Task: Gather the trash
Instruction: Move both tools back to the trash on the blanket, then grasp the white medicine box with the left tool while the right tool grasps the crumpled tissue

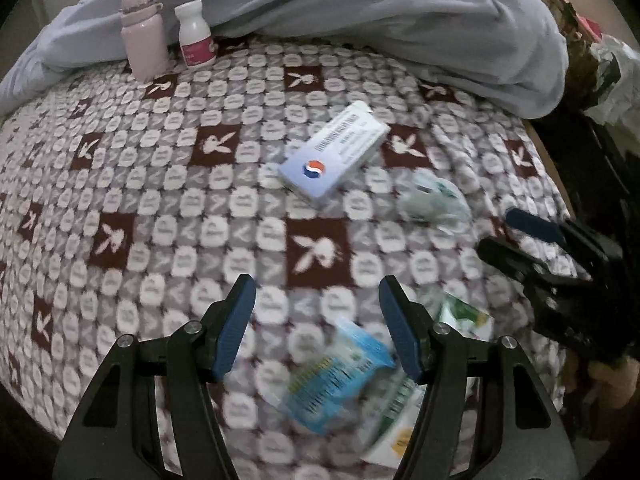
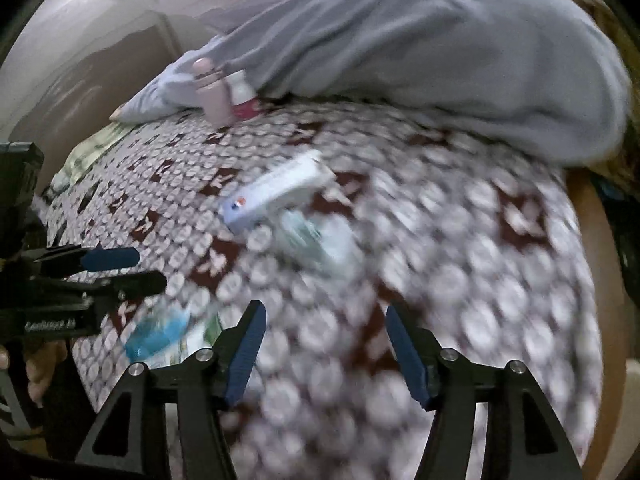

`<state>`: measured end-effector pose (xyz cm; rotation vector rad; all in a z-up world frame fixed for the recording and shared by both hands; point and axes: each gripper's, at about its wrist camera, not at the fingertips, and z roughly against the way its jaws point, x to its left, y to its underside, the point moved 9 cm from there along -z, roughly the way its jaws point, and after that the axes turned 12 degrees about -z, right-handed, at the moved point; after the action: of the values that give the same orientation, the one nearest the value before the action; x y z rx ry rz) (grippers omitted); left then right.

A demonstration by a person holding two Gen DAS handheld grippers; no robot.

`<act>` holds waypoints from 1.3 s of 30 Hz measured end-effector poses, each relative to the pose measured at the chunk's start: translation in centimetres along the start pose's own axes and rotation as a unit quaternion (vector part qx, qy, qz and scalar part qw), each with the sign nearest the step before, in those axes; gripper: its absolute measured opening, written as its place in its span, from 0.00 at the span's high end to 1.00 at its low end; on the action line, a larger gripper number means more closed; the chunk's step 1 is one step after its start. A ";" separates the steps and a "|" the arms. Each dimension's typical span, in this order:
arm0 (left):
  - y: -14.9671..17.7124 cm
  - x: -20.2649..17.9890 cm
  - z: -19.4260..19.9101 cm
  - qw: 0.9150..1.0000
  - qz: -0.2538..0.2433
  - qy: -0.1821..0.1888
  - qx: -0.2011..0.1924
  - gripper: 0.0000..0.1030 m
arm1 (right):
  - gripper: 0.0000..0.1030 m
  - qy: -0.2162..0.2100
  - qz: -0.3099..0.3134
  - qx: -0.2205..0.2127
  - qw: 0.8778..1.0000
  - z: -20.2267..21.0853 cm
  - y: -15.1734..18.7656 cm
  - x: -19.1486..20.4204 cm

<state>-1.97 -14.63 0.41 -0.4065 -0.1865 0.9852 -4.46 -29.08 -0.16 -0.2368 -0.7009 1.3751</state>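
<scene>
On a bed spread with a rabbit-patterned blanket (image 1: 168,184), both claws hover with jaws apart and nothing between them. The landmark is the pale medicine box (image 1: 334,156), lying flat mid-blanket with its long axis running diagonally, logo end toward the cameras and far end aimed at the bunched grey quilt (image 1: 360,12).

Just right of the box sits a crumpled clear wrapper (image 1: 434,200). Nearer than the box, under the left gripper (image 1: 318,320), lie a blue packet (image 1: 340,384) and a green-and-white packet (image 1: 464,316), probably empty sachets, though blur hides detail.

The right gripper (image 2: 326,348) hangs over bare blanket on the near side of the box. The litter looks simply dropped, flat where it fell.
</scene>
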 end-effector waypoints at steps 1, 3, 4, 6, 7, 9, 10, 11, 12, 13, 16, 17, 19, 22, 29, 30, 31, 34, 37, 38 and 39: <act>-0.3 0.5 -0.4 1.000 -0.001 0.002 -0.001 0.39 | 0.41 0.000 0.011 0.003 1.000 -1.2 -0.8 0.6; -1.0 1.4 -1.1 1.000 -0.003 0.005 -0.003 0.39 | 0.41 0.003 0.027 0.009 1.000 -3.0 -1.8 1.1; -1.4 1.6 -1.3 1.000 -0.004 0.009 -0.004 0.39 | 0.41 0.005 0.032 0.012 0.999 -3.8 -2.2 1.1; -2.3 2.1 -2.0 1.000 -0.008 0.019 -0.007 0.39 | 0.41 0.006 0.036 0.023 0.999 -5.4 -2.7 1.1; -2.7 2.2 -2.2 1.000 -0.009 0.021 -0.008 0.39 | 0.41 0.003 0.037 0.028 0.999 -6.0 -2.7 0.9; -3.8 2.3 -2.9 0.999 -0.020 0.022 -0.015 0.39 | 0.47 0.000 0.031 0.031 0.999 -6.8 -2.8 0.6; -4.4 2.3 -3.3 0.999 -0.031 0.021 -0.019 0.39 | 0.55 -0.006 0.023 0.034 0.999 -6.8 -2.7 0.4; -4.9 2.2 -3.7 0.999 -0.042 0.022 -0.022 0.39 | 0.72 -0.015 0.012 0.038 0.999 -6.8 -2.6 0.3; -5.7 1.9 -4.2 0.998 -0.056 0.025 -0.025 0.39 | 0.76 -0.019 0.004 0.038 0.999 -6.6 -2.6 0.1; -6.2 1.7 -4.7 0.997 -0.064 0.027 -0.026 0.38 | 0.77 -0.022 -0.004 0.033 0.999 -6.2 -2.5 -0.1; -7.8 1.1 -6.5 0.995 -0.086 0.034 -0.024 0.38 | 0.82 -0.031 -0.009 0.016 0.999 -4.4 -2.3 -0.3; -8.2 1.0 -7.1 0.995 -0.089 0.036 -0.022 0.38 | 0.82 -0.035 -0.012 0.010 0.999 -3.6 -2.2 -0.4; -8.8 0.5 -8.4 0.995 -0.094 0.038 -0.015 0.38 | 0.82 -0.035 -0.013 0.006 0.999 -2.6 -2.0 -0.7; -9.4 0.1 -10.2 0.995 -0.097 0.032 0.001 0.38 | 0.82 -0.031 -0.014 0.017 0.999 -2.7 -1.6 -1.0; -9.3 0.6 -10.6 0.997 -0.062 0.037 -0.007 0.47 | 0.61 -0.010 -0.008 0.009 1.000 -3.6 -2.0 -1.3; -9.2 0.9 -10.3 0.998 -0.054 0.039 -0.009 0.50 | 0.61 -0.008 -0.008 0.008 1.000 -3.7 -2.0 -1.4; -8.8 1.2 -10.1 0.998 -0.047 0.040 -0.010 0.51 | 0.61 -0.014 -0.013 0.010 1.000 -4.1 -2.1 -1.3; -7.6 1.8 -8.6 0.999 -0.021 0.046 -0.012 0.52 | 0.76 -0.017 -0.021 0.006 1.000 -4.4 -2.3 -1.2; -6.8 1.3 -6.5 0.999 -0.015 0.049 -0.020 0.52 | 0.83 -0.036 -0.039 -0.006 0.999 -3.3 -2.2 -1.0; -6.5 1.1 -5.9 0.998 -0.015 0.048 -0.022 0.52 | 0.83 -0.036 -0.039 -0.011 0.999 -2.9 -2.2 -0.9; -6.3 0.8 -5.2 0.998 -0.015 0.050 -0.026 0.52 | 0.83 -0.036 -0.038 -0.016 0.999 -2.2 -2.1 -0.9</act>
<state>5.05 -18.27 -1.70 -0.4982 -0.1286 0.9295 -1.46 -29.84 -1.05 -0.1857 -0.7844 1.3053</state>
